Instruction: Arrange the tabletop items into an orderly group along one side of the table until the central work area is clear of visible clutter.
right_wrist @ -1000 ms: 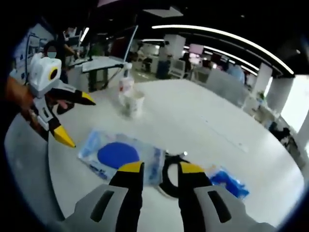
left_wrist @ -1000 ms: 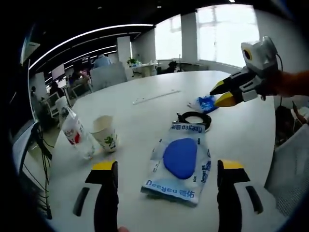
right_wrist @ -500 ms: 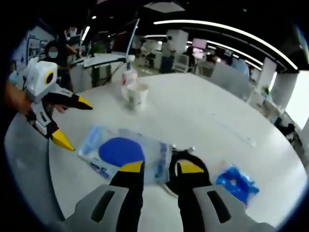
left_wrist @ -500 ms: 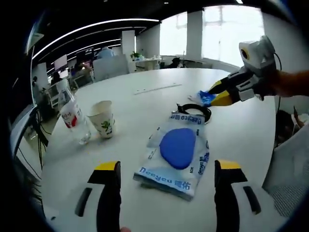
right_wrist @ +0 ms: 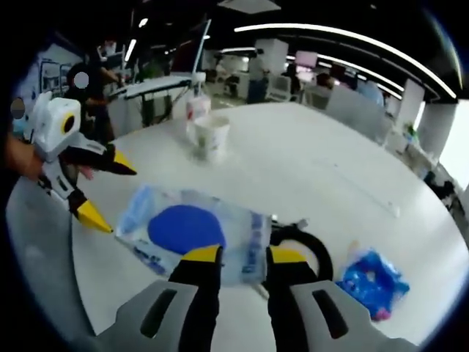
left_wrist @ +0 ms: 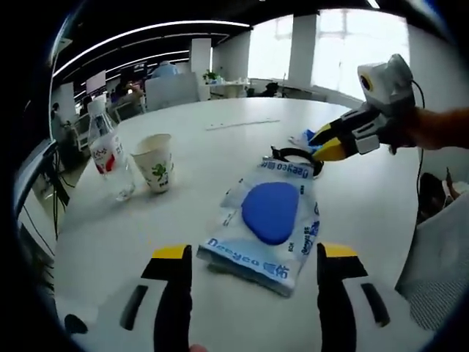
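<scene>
A clear packet (left_wrist: 271, 220) with a blue pad inside lies flat on the white round table (left_wrist: 198, 143). My left gripper (left_wrist: 254, 253) stands open just short of its near end. At the packet's far end lies a black cable ring (left_wrist: 297, 155), with a crumpled blue wrapper (left_wrist: 306, 138) beyond it. My right gripper (left_wrist: 326, 144) hovers over the ring. In the right gripper view the right gripper (right_wrist: 243, 255) is open, with nothing between its jaws, above the packet (right_wrist: 183, 227) edge and the ring (right_wrist: 311, 242). The left gripper (right_wrist: 108, 191) is open at the left.
A paper cup (left_wrist: 156, 161) and a plastic bottle (left_wrist: 106, 150) stand together at the table's left side. A thin white strip (left_wrist: 242, 125) lies farther back. Office desks and chairs surround the table. A person's sleeve (left_wrist: 440, 125) reaches in from the right.
My left gripper has edged closer to the packet's near end. The right gripper has shifted a little toward the black ring. Nothing on the table has moved.
</scene>
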Tool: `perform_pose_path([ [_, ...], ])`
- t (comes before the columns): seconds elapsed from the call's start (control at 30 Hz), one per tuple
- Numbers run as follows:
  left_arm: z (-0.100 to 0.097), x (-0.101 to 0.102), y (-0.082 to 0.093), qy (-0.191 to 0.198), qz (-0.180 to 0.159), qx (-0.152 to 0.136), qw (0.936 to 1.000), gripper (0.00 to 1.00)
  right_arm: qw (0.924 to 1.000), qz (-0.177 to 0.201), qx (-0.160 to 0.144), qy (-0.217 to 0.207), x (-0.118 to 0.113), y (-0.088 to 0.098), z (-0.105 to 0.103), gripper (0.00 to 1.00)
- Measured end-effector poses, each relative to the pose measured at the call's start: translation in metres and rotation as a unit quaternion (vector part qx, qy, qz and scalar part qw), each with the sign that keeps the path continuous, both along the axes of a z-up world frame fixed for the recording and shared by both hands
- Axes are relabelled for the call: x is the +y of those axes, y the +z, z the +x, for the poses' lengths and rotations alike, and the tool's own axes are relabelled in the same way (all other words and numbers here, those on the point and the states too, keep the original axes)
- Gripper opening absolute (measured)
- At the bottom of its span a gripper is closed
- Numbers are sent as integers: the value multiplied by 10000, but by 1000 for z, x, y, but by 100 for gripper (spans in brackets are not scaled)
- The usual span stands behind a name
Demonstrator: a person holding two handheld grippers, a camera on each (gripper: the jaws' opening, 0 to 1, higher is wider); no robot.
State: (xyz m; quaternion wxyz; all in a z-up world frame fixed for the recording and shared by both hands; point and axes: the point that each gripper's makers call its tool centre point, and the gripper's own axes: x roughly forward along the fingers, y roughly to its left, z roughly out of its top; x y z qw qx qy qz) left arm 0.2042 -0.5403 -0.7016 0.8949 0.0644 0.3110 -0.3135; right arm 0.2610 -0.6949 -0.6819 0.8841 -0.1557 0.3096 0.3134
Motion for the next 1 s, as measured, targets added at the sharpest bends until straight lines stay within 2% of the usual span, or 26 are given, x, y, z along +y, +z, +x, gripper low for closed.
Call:
perform_pose_path([
  [0.33,-5,-2,-14,-11,-65,302,9995,53,9996,-160,213,-10,0,-23,4,19],
  [0.7,-9,0,-28,-17,17,557,9984,47,9987,-267,388,-182,-8,-38,10,18],
  [0.87,-13,-2,-35,-52,61,734,9973,41,9984,-252,434,-257,-11,-39,9,12],
  [1.0,-13,-2,-35,-26,33,788,9969,37,9980,-408,429,-204,-14,-40,6,4],
])
